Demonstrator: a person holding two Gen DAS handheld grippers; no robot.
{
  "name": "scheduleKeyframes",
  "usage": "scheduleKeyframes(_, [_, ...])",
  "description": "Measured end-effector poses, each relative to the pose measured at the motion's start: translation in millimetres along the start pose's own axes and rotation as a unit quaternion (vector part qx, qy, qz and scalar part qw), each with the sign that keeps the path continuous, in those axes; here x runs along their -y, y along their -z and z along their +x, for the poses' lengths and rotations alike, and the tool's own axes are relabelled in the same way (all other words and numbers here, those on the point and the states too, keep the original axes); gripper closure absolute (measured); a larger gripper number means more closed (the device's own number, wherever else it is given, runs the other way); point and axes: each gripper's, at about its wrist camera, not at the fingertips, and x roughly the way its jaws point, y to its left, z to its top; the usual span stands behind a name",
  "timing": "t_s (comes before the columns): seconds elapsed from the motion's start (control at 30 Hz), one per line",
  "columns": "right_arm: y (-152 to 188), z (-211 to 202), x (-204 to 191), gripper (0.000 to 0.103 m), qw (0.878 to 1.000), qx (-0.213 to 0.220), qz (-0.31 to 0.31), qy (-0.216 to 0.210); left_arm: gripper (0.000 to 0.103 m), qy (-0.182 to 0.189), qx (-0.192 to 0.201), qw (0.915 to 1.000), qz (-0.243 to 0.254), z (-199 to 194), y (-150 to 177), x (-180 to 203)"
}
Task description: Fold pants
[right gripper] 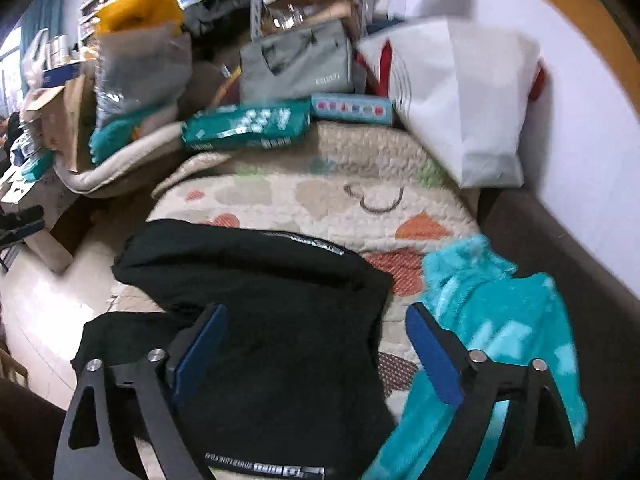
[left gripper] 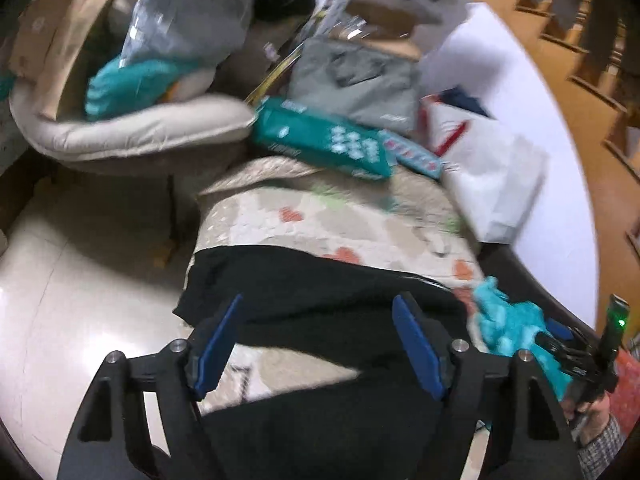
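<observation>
A beige cushioned chair (left gripper: 132,128) at the upper left of the left wrist view is seen piled with a clear plastic bag (left gripper: 180,16), brown cardboard (left gripper: 56,40) and a teal fluffy cloth (left gripper: 124,84). A grey tote bag (right gripper: 298,64) is shown at the upper centre of the right wrist view; its contents are hidden, and the small white label on its front is too blurred to be read. A white shopping bag (right gripper: 464,92) with red trim is set at the upper right, its contents unseen. A teal packet (right gripper: 248,124) with white print and a slim light-blue box (right gripper: 352,108) are laid before the bags; their lettering cannot be made out.

The black pants (right gripper: 256,300) are spread on a patterned quilt (right gripper: 320,196) in the lower centre of both views, partly doubled over. White lettering on a band at the bottom edge is blurred and illegible. A teal fleece garment (right gripper: 500,320) is laid just beside them at the lower right.

The left gripper (left gripper: 316,344) is held wide apart above the pants, nothing clasped. The right gripper (right gripper: 316,352) is likewise spread wide, over the pants and the fleece. Both frames are blurred.
</observation>
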Motion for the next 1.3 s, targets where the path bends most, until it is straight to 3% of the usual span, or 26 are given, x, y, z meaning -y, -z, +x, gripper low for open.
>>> scheduleKeyframes(0.2, [-31.6,82.2,32.3,0.013,0.997,-0.059,0.028,-0.045,0.027,-0.029,-0.042,0.9961,-0.072,90.8,-16.3,-67.0])
scheduleKeyframes(0.3, [-45.6,116.2,37.2,0.013,0.996,-0.067,0.028,-0.056,0.027,-0.029,-0.065,0.9917,-0.107,130.9,-22.3,-97.9])
scheduleKeyframes(0.67, [-73.6,217.5,-9.2,0.013,0.986,-0.119,-0.074,-0.089,0.023,-0.014,-0.076,0.9857,-0.150,202.6,-39.4,-153.8])
scheduleKeyframes(0.8, [-74.6,233.8,-21.0,0.013,0.982,-0.129,-0.098,-0.101,0.023,0.016,-0.101,0.9848,-0.140,222.1,-33.9,-149.6])
scheduleKeyframes(1.0, [-73.5,251.2,-34.5,0.013,0.979,-0.141,-0.117,-0.087,0.019,-0.004,-0.119,0.9911,-0.060,229.2,-28.3,-129.3])
scheduleKeyframes(1.07, [-73.4,252.3,-39.0,0.021,0.979,-0.141,-0.123,-0.084,0.036,-0.023,-0.119,0.9920,-0.037,227.0,-27.6,-124.2])
scheduleKeyframes(1.1, [-73.1,251.0,-40.9,0.033,0.978,-0.141,-0.123,-0.087,0.046,-0.028,-0.115,0.9926,-0.027,224.2,-27.8,-122.9])
scheduleKeyframes(1.13, [-72.8,248.9,-42.7,0.045,0.979,-0.139,-0.124,-0.088,0.063,-0.026,-0.110,0.9933,-0.023,220.9,-28.5,-122.8])
scheduleKeyframes(1.17, [-72.0,245.7,-44.8,0.050,0.979,-0.136,-0.126,-0.087,0.073,-0.024,-0.106,0.9938,-0.020,217.5,-29.8,-123.2])
scheduleKeyframes(1.23, [-70.2,238.3,-48.6,0.070,0.979,-0.134,-0.131,-0.087,0.085,-0.018,-0.100,0.9946,-0.018,211.3,-32.6,-121.9])
scheduleKeyframes(1.3, [-69.1,231.5,-52.4,0.079,0.979,-0.131,-0.133,-0.087,0.087,-0.022,-0.093,0.9954,-0.003,206.6,-34.2,-112.9])
